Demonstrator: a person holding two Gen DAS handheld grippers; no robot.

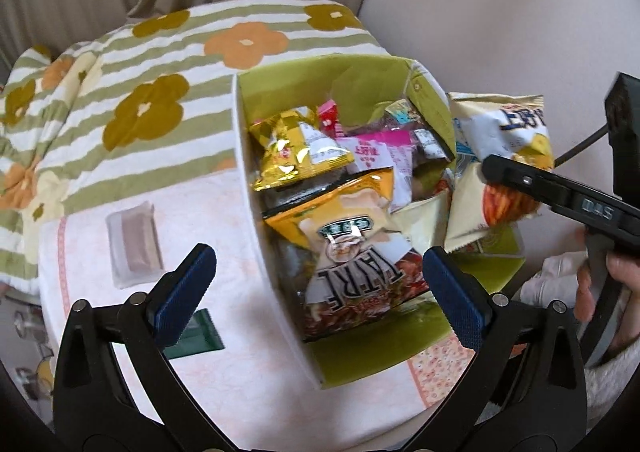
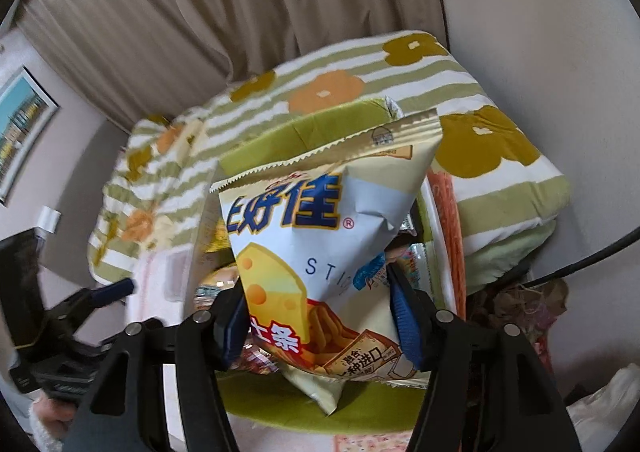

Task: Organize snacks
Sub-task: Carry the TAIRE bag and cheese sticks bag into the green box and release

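striped quilt (image 1: 168,64) behind; green box (image 1: 352,362) of snacks on desk (image 1: 224,380); cheese-stick bag (image 2: 320,264) over the box's right rim, clenched in right tongs (image 2: 320,326); left tongs (image 1: 316,288) released, spread wide above box.

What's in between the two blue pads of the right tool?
A cheese stick snack bag sits between the right tool's pads, above the green box. The right wrist view shows it.
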